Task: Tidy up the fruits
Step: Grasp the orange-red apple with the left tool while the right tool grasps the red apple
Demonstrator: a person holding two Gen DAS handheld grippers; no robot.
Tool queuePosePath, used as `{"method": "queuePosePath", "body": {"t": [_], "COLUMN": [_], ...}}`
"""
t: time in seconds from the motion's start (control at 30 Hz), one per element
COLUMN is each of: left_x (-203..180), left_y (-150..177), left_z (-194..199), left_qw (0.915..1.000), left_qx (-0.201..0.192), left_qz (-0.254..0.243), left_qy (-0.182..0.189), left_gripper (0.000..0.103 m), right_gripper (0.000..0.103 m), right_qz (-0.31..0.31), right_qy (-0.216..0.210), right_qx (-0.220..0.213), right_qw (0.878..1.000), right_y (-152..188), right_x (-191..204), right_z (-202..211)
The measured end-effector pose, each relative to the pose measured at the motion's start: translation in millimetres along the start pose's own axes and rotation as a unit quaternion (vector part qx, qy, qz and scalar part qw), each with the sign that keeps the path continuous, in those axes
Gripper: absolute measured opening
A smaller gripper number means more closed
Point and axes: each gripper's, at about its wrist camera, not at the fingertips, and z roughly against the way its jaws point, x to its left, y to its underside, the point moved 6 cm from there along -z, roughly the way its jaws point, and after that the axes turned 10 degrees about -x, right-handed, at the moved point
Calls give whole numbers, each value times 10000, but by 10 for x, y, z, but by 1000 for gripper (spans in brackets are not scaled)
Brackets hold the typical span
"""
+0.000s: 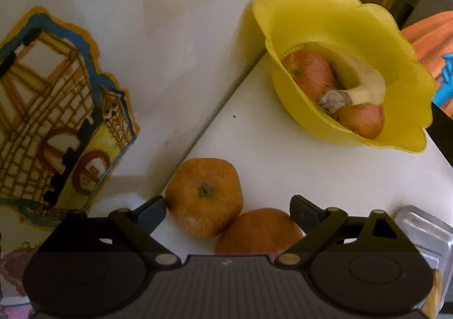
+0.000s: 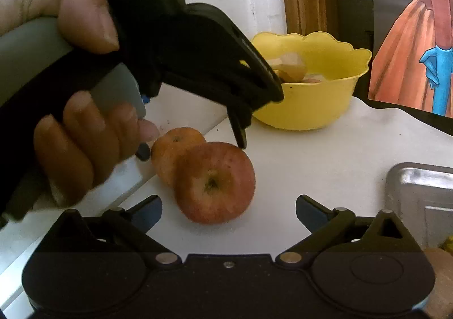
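Observation:
Two apples lie touching on the white counter point(image 1: 283, 154) by the wall. One apple point(image 1: 203, 196) point(image 2: 175, 143) is orange-toned with its stem end up. The redder apple point(image 1: 257, 229) point(image 2: 215, 181) lies beside it. My left gripper point(image 1: 228, 208) point(image 2: 191, 143) points steeply down over the pair, open, with both apples between its fingers; its left fingertip point(image 1: 153, 210) sits right at the orange apple's edge. My right gripper point(image 2: 229, 210) is open and low, just short of the red apple, holding nothing. A yellow scalloped bowl point(image 1: 339, 21) point(image 2: 311, 104) holds two apples and a banana.
A person's hand point(image 2: 76, 149) holds the left gripper's handle. A metal tray point(image 1: 424, 228) point(image 2: 419, 186) sits at the right. The white wall point(image 1: 170, 50) with a painted picture point(image 1: 56, 109) runs along the counter's left edge. An orange and blue painting point(image 2: 410, 64) stands behind the bowl.

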Motion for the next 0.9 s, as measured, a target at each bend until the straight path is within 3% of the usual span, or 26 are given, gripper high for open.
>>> {"method": "queuePosePath", "body": {"t": [0.33,0.47,0.63,0.73,0.9], "left_x": [72,112,41,35,88], "left_y": [-34,-47,-56,-39,45], "left_z": [1,13,-62,-105,-207], "left_qw": [9998,9997,9996,9996,9988], "left_qx": [44,89,102,123,344], "left_qz": [180,203,209,190,275], "left_qy": [-114,-96,-161,-156,-222], "left_gripper": [89,88,88,88,70], "right_gripper": [87,85,72,72,72], "right_qz": [54,149,216,224,260], "right_qy": [-586,-659,-634,-629,-561], "right_qx": [-52,-45,-10,32,106], "right_qw": [9983,9977,9978,9978,9980], "right_y": [-40,-50,-39,-31,21], "right_x": [24,22,-21,-16,-19], "right_z": [-218,-308,-369,-340,-220]}}
